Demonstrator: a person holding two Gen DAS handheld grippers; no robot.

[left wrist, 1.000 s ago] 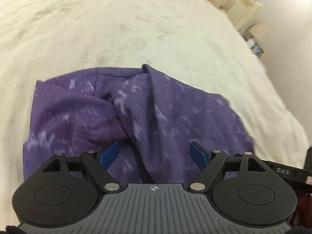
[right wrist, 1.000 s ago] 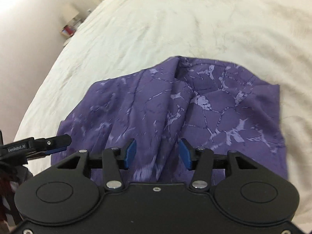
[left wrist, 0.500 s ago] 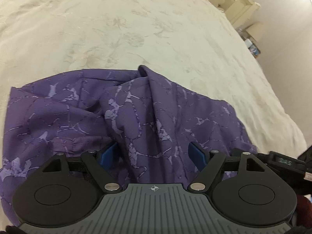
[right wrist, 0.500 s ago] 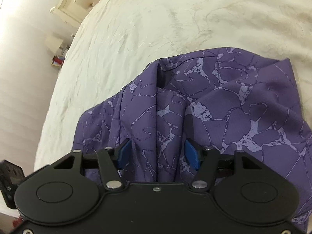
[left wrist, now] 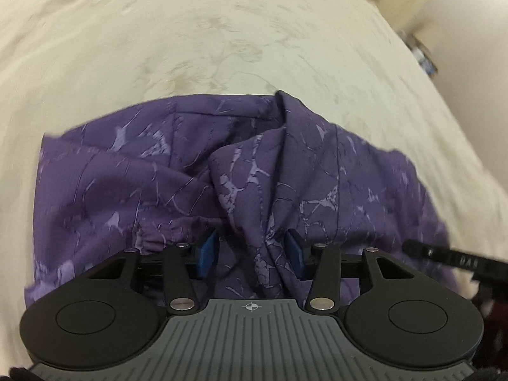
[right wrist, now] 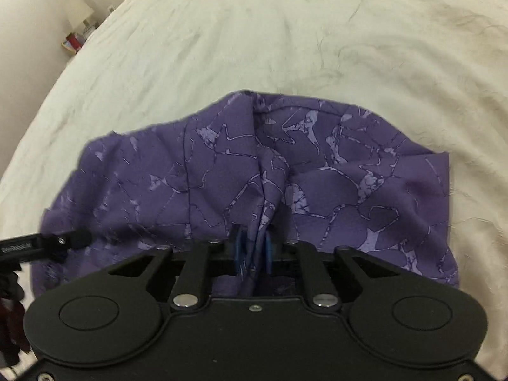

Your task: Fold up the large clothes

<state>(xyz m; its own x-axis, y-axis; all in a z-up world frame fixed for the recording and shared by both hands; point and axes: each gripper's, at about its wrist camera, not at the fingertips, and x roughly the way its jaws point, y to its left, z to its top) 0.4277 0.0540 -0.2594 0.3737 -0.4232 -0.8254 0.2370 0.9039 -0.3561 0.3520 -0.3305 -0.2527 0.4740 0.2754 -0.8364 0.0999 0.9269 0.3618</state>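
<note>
Purple patterned garment (left wrist: 133,184) lying bunched on cream bedspread (left wrist: 222,31), with left gripper (left wrist: 250,250) part-open and closing around a raised fold not yet pressed, and right gripper (right wrist: 253,249) narrowed, closing, blue pads pinching a ridge of cloth.

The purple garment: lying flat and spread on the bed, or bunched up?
Bunched. The purple garment rises in ridged folds off the bed, one gathered between the closing right claw. Its edges are uneven, not squared.
</note>
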